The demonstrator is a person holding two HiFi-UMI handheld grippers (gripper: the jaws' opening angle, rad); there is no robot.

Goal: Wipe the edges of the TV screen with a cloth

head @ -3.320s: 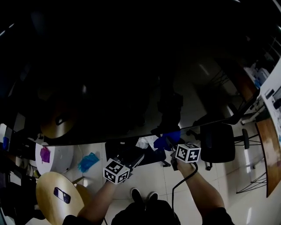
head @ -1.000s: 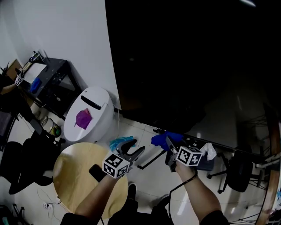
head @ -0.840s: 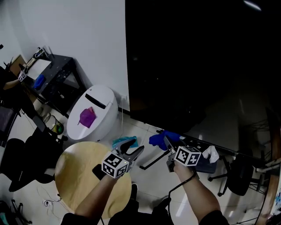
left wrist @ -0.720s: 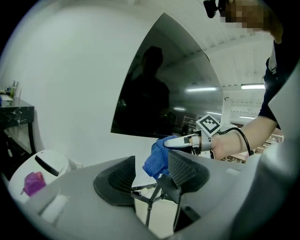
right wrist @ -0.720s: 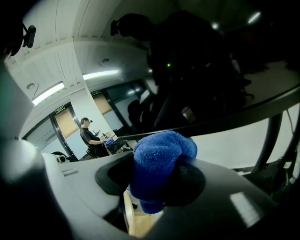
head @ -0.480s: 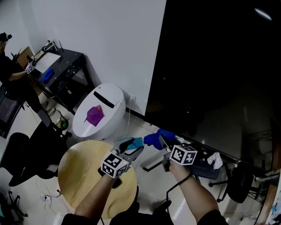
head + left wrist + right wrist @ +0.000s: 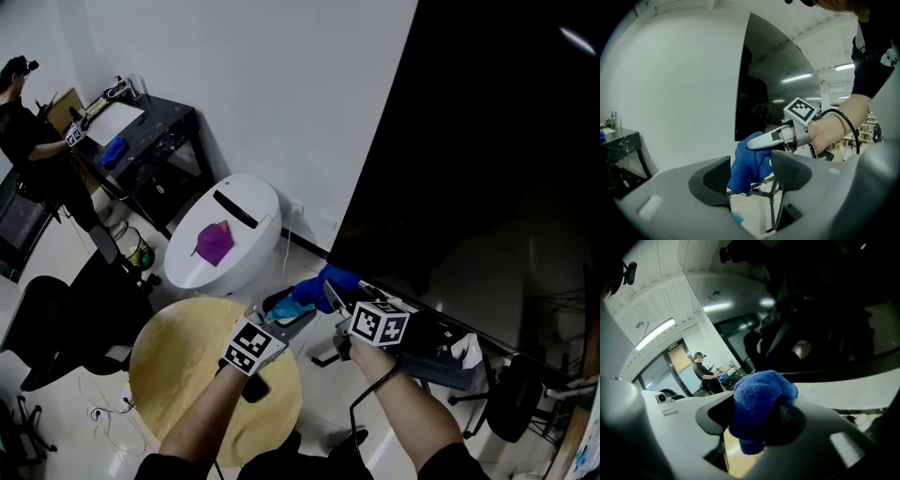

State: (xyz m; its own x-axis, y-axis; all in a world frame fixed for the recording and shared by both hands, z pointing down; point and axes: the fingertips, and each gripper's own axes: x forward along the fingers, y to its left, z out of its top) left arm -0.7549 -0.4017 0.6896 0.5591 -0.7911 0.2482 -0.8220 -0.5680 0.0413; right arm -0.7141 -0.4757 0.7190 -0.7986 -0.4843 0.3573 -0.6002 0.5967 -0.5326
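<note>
The cloth (image 7: 314, 286), blue and bunched, is in the air just below the lower left corner of the TV (image 7: 497, 141), near it but not visibly touching. The right gripper (image 7: 333, 292) has its claw clamped on the cloth. In the right gripper view a wad of it bulges out between the two pads (image 7: 790, 416) and hides most of the gap.

The left gripper (image 7: 289, 319) sits just beside the right one, pointing at the same cloth. In the left gripper view its claw is apart and opening. The loose end of the cloth (image 7: 750, 161) hangs in the space between the pads, which do not press on it. Beyond that, the right gripper (image 7: 761, 140) reaches in from the right.

The left gripper is over the far edge of a round table (image 7: 187, 375). Past the table, against the wall (image 7: 281, 84), stands a white bin (image 7: 248, 211) with a purple rag (image 7: 214, 242) on top. A black desk (image 7: 155, 136) stands at the wall farther left, with a person (image 7: 23, 112) beside it.
</note>
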